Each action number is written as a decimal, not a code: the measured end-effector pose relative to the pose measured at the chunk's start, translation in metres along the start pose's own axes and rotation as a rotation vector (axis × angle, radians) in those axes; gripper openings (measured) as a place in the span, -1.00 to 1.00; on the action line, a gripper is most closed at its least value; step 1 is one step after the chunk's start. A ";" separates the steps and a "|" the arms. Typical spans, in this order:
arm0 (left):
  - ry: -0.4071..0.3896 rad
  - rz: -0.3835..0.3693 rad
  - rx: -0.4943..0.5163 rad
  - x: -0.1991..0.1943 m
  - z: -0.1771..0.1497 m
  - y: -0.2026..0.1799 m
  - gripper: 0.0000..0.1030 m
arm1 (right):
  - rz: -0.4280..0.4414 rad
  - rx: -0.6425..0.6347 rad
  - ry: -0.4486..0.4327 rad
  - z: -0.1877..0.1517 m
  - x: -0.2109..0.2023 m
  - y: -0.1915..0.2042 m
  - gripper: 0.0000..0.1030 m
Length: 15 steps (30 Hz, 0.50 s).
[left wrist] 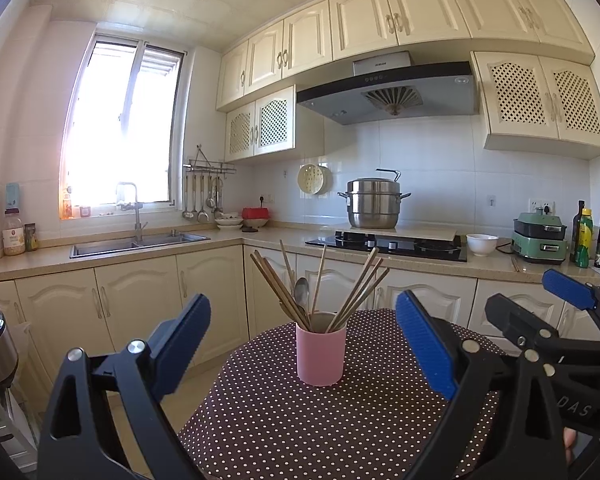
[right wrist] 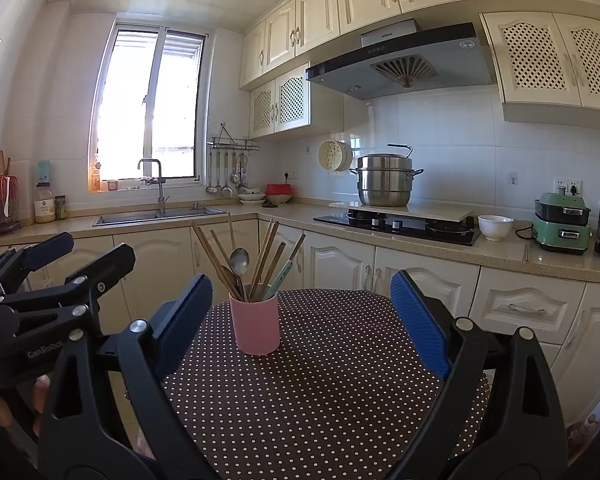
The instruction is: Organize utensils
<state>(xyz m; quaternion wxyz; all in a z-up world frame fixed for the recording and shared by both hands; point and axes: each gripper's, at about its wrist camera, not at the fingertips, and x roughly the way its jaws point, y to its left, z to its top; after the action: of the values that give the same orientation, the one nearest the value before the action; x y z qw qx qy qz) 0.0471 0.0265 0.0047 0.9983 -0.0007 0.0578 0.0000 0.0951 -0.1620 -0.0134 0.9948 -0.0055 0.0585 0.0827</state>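
While both tools hang back over the near edge of the table, neither has hold of anything: the left gripper has its 2 blue pads spread wide, and the right gripper is spread just as far, with bare cloth between the fingers of each. They sit side by side, each showing at the edge of the other's view.

Ahead of them, on the polka-dot tablecloth, stands the pink cup, upright and alone, near the far side of the round table. It holds the utensils: a fan of wooden chopsticks leaning out to both sides, a metal spoon bowl-up among them, and, in the right wrist view, a pale green handle tilted to the right. Nothing lies loose on the cloth, so my guess is that the sorting either starts from this cup or is largely done.

If a piece is to be drawn out, the cup looks light and top-heavy. It would be best to steady its wall with 1 gripper and take 1 stick at a time with the other, gripping high on the shaft and lifting along its lean, not straight up, so that the neighbours do not drag or tip the cup.

Beyond the table run the counter, sink and hob, all well apart.
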 end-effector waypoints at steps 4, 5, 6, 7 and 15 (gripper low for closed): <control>0.006 0.000 0.000 0.004 -0.002 0.000 0.79 | 0.000 0.002 0.003 0.000 0.003 0.000 0.73; 0.007 -0.002 0.000 0.005 -0.002 0.001 0.79 | 0.000 0.004 0.002 -0.001 0.004 -0.001 0.73; 0.008 -0.002 -0.001 0.006 -0.002 0.001 0.79 | 0.000 0.006 0.003 -0.001 0.005 -0.001 0.73; 0.009 -0.002 -0.001 0.007 -0.003 0.000 0.79 | 0.000 0.008 0.005 -0.002 0.006 0.000 0.73; 0.036 0.001 0.003 0.023 -0.010 0.002 0.79 | -0.003 0.015 0.029 -0.009 0.021 0.000 0.74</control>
<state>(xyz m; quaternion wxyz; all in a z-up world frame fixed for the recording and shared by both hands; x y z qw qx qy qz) 0.0691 0.0287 -0.0077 0.9971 0.0006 0.0756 0.0005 0.1151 -0.1587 -0.0247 0.9940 0.0007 0.0736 0.0807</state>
